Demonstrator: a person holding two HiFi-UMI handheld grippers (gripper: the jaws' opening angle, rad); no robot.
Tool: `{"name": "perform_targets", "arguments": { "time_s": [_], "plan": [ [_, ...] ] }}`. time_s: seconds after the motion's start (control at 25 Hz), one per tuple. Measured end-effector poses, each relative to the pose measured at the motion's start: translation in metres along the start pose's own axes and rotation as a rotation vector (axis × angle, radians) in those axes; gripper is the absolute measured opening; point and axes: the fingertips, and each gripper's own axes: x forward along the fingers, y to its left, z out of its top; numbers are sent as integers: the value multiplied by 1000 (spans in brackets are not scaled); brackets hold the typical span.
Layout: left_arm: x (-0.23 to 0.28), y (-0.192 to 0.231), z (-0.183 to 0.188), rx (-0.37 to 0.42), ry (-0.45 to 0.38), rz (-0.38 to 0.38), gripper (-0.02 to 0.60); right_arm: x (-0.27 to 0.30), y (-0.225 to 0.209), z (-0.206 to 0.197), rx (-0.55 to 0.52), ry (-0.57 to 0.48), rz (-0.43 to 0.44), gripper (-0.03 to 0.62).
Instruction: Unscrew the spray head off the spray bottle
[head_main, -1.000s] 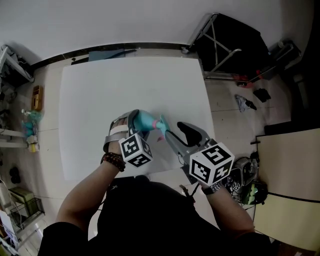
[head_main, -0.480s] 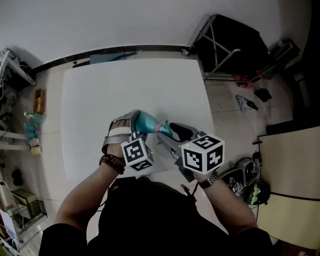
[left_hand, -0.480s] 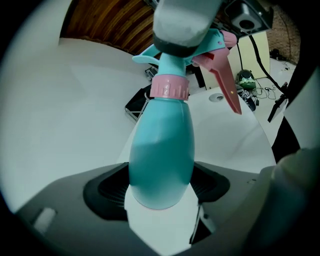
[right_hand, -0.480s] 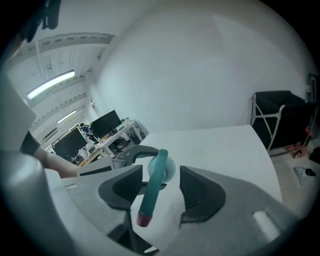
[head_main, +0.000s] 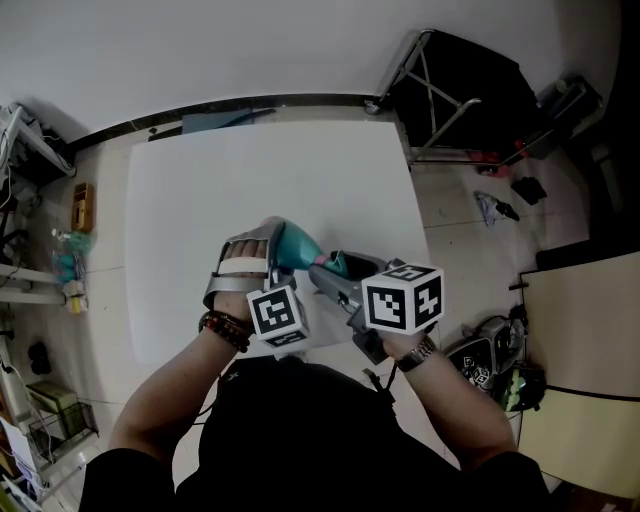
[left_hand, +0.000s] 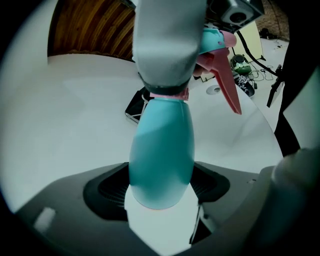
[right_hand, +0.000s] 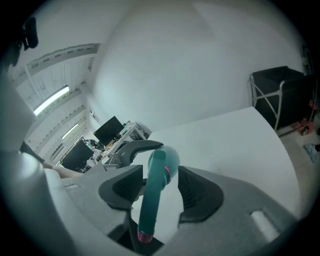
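I had a claw in each hand. My left claw (left_hand: 161, 192) was shut tight on the round blue-green belly of the spray bottle (left_hand: 162, 150). It held the bottle tipped over, above the near part of the white table (head_main: 200, 190).

My right claw (right_hand: 157, 192) was not gripping. Its jaws had just been opening, and the spray head (right_hand: 154, 197) lay between them. The head sat closer to one pad, and I could see a gap next to the other pad. So the head was inside my right claw, but nothing was squeezing it.

I think I was getting ready to grab the head again for one more twist. To do that well, my left claw had to keep its hard squeeze, or the whole bottle would spin along with the head. My right claw needed to get the head in the middle of its pads first. Then both pads would bite together and not slip off one side.

It was best to close low down, near the pink ring (left_hand: 169, 93) where the head meets the bottle. The long pink trigger (left_hand: 227, 85) would only bend or squirt. After that it was a small turn, let go, roll back, and grab again.
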Motion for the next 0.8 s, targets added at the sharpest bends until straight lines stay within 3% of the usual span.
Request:
{"name": "perform_targets", "arguments": {
  "time_s": [0.08,0.2,0.4,0.8],
  "plan": [
    [-1,1,0,7,-1,7,403,0,0,-1,4,-3,0,201],
    [-1,0,0,9,2,5,403,-1,0,0,-7,-7,-2,124],
    [-3,-3,1,4,-1,-29,403,-2,3,-1,-98,17,-22,123],
    [-13,-30,4,42,-10,-225,402,-8,14,-23,-608,166,-59,121]
  ]
}}
